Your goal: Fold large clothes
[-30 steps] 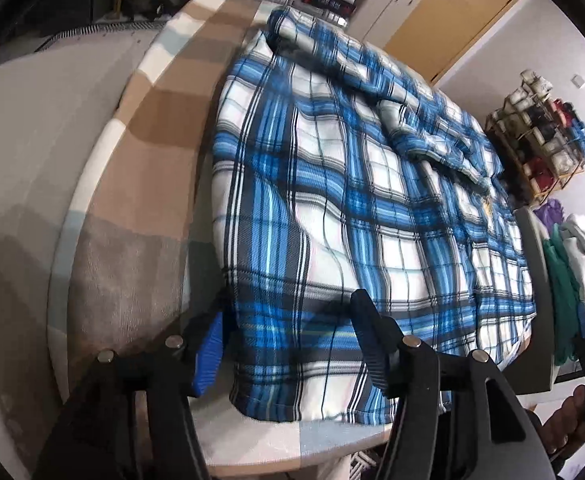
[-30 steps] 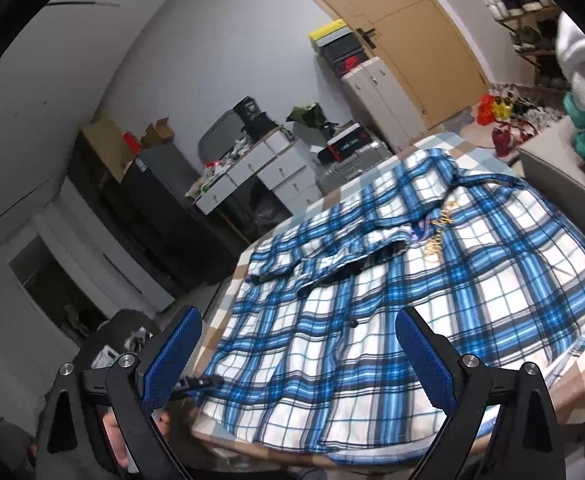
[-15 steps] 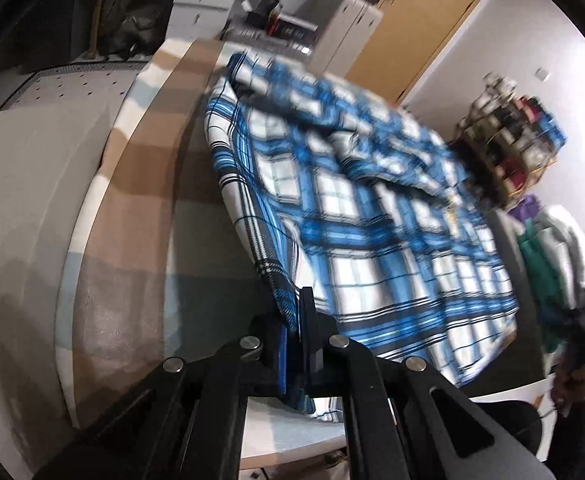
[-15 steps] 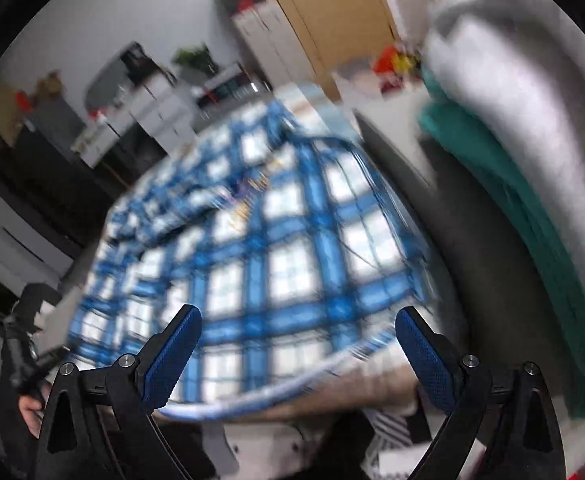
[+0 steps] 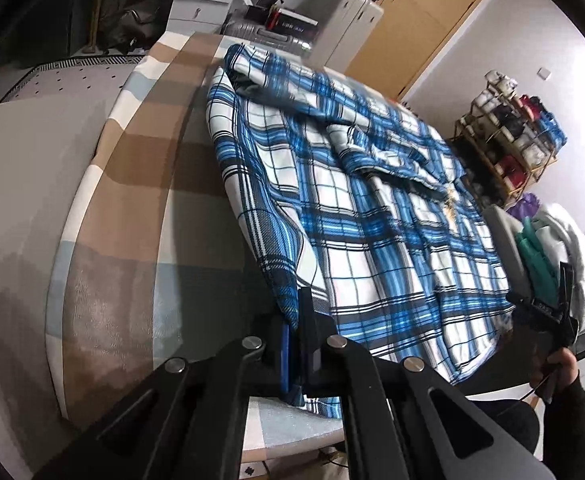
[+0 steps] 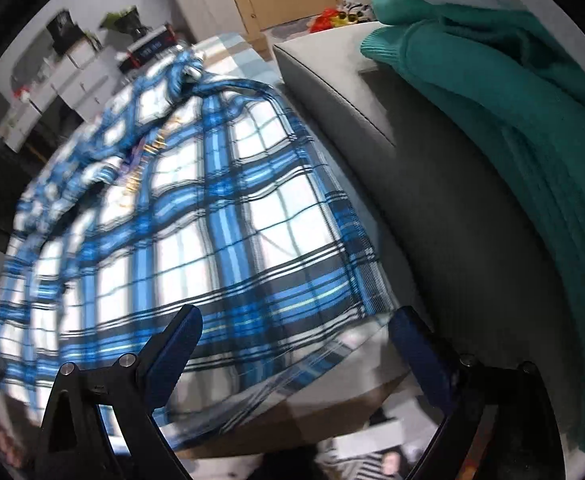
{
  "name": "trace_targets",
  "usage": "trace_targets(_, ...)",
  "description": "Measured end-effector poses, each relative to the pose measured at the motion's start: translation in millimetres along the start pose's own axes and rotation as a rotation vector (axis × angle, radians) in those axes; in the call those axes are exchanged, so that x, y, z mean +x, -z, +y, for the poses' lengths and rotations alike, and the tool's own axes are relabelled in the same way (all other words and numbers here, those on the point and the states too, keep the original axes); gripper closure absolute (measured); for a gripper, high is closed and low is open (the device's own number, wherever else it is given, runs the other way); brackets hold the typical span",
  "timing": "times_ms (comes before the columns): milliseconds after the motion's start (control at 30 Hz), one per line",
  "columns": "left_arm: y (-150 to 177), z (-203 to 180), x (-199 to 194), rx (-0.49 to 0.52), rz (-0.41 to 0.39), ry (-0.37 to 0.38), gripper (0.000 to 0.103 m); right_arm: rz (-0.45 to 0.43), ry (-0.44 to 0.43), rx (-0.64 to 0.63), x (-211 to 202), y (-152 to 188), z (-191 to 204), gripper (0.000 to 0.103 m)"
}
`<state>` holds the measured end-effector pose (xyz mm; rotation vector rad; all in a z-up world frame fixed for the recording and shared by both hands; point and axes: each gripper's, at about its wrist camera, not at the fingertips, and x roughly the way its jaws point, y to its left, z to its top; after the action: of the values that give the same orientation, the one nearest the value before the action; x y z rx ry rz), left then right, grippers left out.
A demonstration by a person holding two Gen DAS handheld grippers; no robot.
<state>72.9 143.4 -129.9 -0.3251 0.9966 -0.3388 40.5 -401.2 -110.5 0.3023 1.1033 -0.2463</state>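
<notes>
Both wrist views close, angled down, sharing plaid shirt [image 5: 372, 216]; right view blurred, perhaps nearer.

Left gripper [image 5: 297, 344] clamps the plaid shirt's [image 5: 372, 216] corner on the bed [image 5: 132, 184].

No legible text in either view. Gold lettering on the plaid shirt [image 6: 148, 148] blurred, unreadable. Markings on the far dark box [image 5: 290, 26] too small to read.

The left gripper [image 5: 297, 344] is clamped tight, a fold of cloth pinched between its fingers. The right gripper [image 6: 292, 344] tilts downward, fingers spread wide with nothing gripped.
</notes>
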Motion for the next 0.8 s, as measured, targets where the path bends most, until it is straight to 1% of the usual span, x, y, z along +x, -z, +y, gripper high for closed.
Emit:
trace_targets(67,2,-2,0,0.013,0.008,-0.018,0.103,-0.010,0.066,-0.054,6,-1,9,0.007)
trace_targets(200,4,-1,3,0.029,0.028,-0.036,0.103,-0.037,0.123,-0.169,18,0,22,0.005)
trace_targets(233,4,-1,3,0.031,0.032,-0.041,0.103,-0.052,0.117,-0.174,17,0,22,0.010)
trace_targets(267,4,0,4,0.028,0.038,-0.042,0.103,-0.058,0.099,-0.172,16,0,22,0.017)
trace_targets(300,4,1,4,0.024,0.040,-0.039,0.103,-0.061,0.085,-0.169,14,0,22,0.021)
trace_targets(333,5,3,4,0.020,0.041,-0.039,0.103,-0.068,0.049,-0.165,10,0,21,0.032)
trace_targets(367,5,4,4,0.017,0.041,-0.044,0.103,-0.068,-0.005,-0.160,6,0,21,0.041)
trace_targets(400,4,5,4,0.011,0.045,-0.046,0.103,-0.065,-0.070,-0.157,1,1,20,0.044)
trace_targets(467,4,8,5,-0.010,0.056,-0.038,0.103,-0.082,-0.150,-0.171,-11,3,21,0.044)
trace_targets(567,4,9,6,-0.016,0.061,-0.034,0.103,-0.150,-0.223,-0.203,-32,4,20,0.044)
trace_targets(600,4,8,6,-0.013,0.062,-0.036,0.103,-0.160,-0.239,-0.199,-35,3,18,0.044)
trace_targets(733,6,7,8,-0.004,0.069,-0.048,0.103,-0.111,-0.207,-0.158,-23,-8,10,0.044)
trace_targets(800,6,7,9,-0.006,0.075,-0.049,0.103,-0.080,-0.156,-0.144,-10,-12,8,0.043)
